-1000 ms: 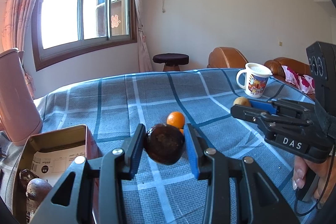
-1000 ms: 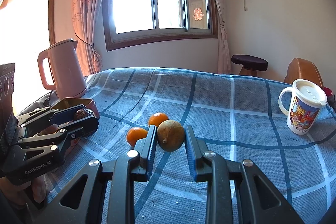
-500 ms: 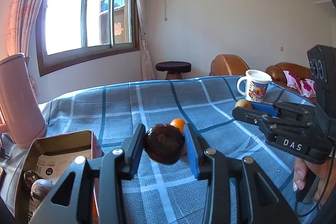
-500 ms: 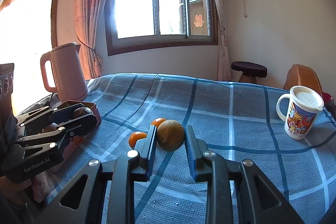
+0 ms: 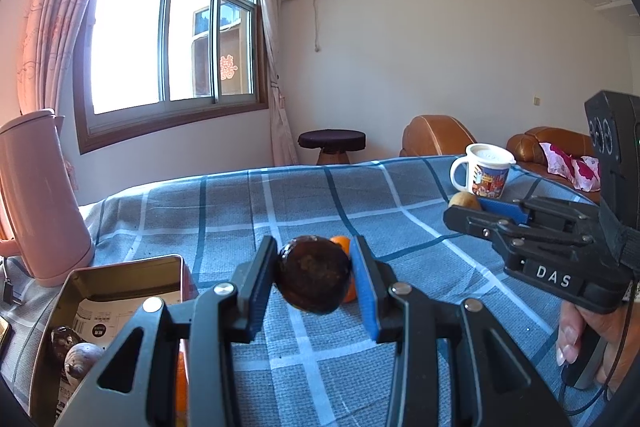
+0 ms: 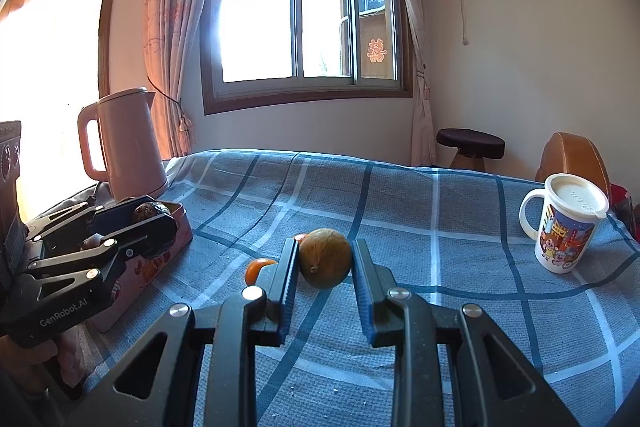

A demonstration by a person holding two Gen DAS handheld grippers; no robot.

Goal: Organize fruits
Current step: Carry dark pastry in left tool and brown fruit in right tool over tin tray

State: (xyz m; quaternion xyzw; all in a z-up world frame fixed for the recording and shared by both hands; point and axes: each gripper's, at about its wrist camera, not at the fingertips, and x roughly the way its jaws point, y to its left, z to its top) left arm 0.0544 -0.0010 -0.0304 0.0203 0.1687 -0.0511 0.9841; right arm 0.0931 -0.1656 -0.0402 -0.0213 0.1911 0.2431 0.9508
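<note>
My left gripper (image 5: 314, 273) is shut on a dark brown round fruit (image 5: 314, 279) and holds it above the blue checked cloth, right of an open metal tin (image 5: 120, 277). The tin holds two dark fruits (image 5: 82, 357) and something orange. My right gripper (image 6: 325, 261) is shut on a yellow-brown round fruit (image 6: 325, 263), held above the cloth. Two oranges (image 6: 258, 269) lie on the cloth behind the right gripper; one orange (image 5: 342, 243) shows behind the left fruit. The left gripper shows in the right wrist view (image 6: 154, 225) beside the tin (image 6: 182, 227).
A pink kettle (image 6: 120, 143) stands at the table's far left, behind the tin. A lidded cartoon mug (image 6: 566, 227) stands at the right. A black stool (image 5: 332, 143) and brown leather sofa (image 5: 436, 135) lie beyond the table.
Both grippers have lifted and tilted up with their fruits still held; the table sits lower in both views. The left gripper has come nearer the tin.
</note>
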